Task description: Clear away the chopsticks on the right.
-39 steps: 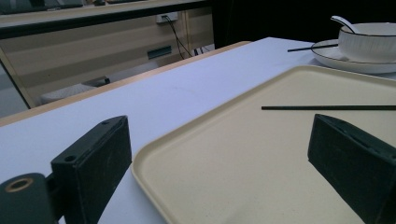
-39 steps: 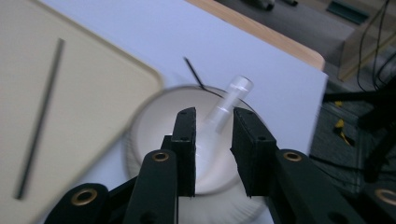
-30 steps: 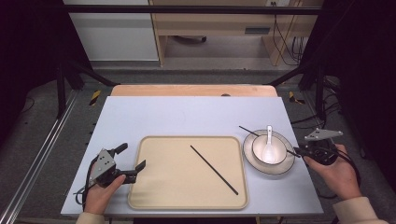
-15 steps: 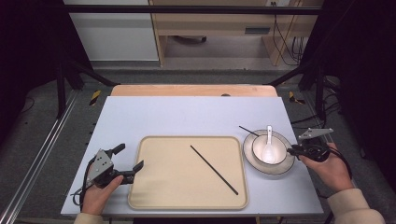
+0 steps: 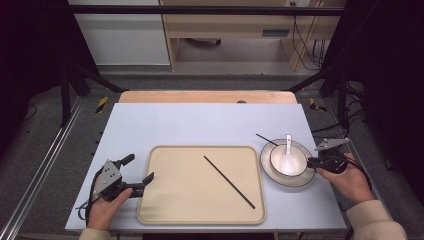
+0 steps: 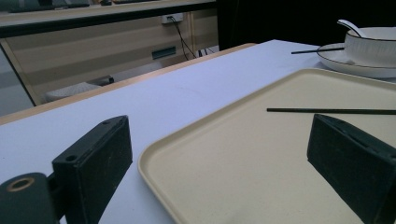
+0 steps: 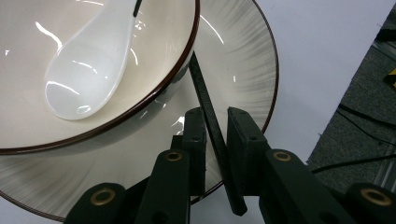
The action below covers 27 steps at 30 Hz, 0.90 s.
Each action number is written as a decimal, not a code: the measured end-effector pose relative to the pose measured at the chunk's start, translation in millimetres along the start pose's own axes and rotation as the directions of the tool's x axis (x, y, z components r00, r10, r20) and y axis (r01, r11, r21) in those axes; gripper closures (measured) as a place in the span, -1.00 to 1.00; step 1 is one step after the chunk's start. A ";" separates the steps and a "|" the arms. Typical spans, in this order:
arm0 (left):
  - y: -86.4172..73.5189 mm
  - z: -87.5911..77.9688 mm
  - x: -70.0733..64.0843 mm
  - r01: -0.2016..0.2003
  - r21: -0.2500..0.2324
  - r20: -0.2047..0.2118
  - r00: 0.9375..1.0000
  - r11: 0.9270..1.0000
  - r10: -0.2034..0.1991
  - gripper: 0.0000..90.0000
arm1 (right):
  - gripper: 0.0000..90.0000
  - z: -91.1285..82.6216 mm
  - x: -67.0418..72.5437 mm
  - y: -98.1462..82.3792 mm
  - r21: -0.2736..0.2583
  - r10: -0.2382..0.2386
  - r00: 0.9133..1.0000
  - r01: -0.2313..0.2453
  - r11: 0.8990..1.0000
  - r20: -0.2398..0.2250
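A cream tray lies mid-table with one black chopstick slanting across it. To its right a white bowl with a white spoon stands on a plate. A second chopstick runs past the bowl over the plate. My right gripper straddles its near end. The jaws have just been closing and a thin gap still shows beside the stick. At the plate's right edge, a hand holds the right gripper. My left gripper rests open at the tray's left edge; its jaws hold nothing.
The grey table top is bare behind the tray. The table's right edge runs close beside the plate, with cables on the floor beyond. A wooden strip borders the far side.
The right gripper has moved left and down to the plate's rim, and its jaws have narrowed around the chopstick's end. The left gripper has stayed where it was.
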State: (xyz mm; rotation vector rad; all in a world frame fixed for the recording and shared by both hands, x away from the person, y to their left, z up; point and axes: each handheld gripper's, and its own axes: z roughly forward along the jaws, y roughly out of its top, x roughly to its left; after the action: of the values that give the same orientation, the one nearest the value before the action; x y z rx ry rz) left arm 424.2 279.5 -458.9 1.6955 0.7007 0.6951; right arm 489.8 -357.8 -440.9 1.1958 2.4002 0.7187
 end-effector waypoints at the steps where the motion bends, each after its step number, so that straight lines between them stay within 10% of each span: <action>1: 0.0 0.0 0.0 0.000 0.000 0.000 1.000 1.000 0.000 -0.86 | 0.74 0.0 0.0 0.0 0.000 0.000 1.000 0.000 1.000 0.000; 18: -0.3 1.5 0.0 -0.004 0.004 -0.001 1.000 1.000 0.004 -0.85 | 0.90 -17.3 6.8 4.1 -0.052 0.055 0.996 -0.051 0.997 0.073; 27: -0.6 2.0 -0.3 -0.008 0.009 0.003 1.000 1.000 0.008 -0.85 | 0.89 -70.9 50.0 17.7 -0.200 0.086 0.977 -0.046 0.979 0.193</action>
State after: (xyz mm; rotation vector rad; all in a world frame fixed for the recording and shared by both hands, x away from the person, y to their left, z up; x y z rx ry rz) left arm 425.4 278.1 -459.9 1.7080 0.6968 0.6959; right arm 435.0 -327.9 -378.1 1.2097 2.0827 0.7920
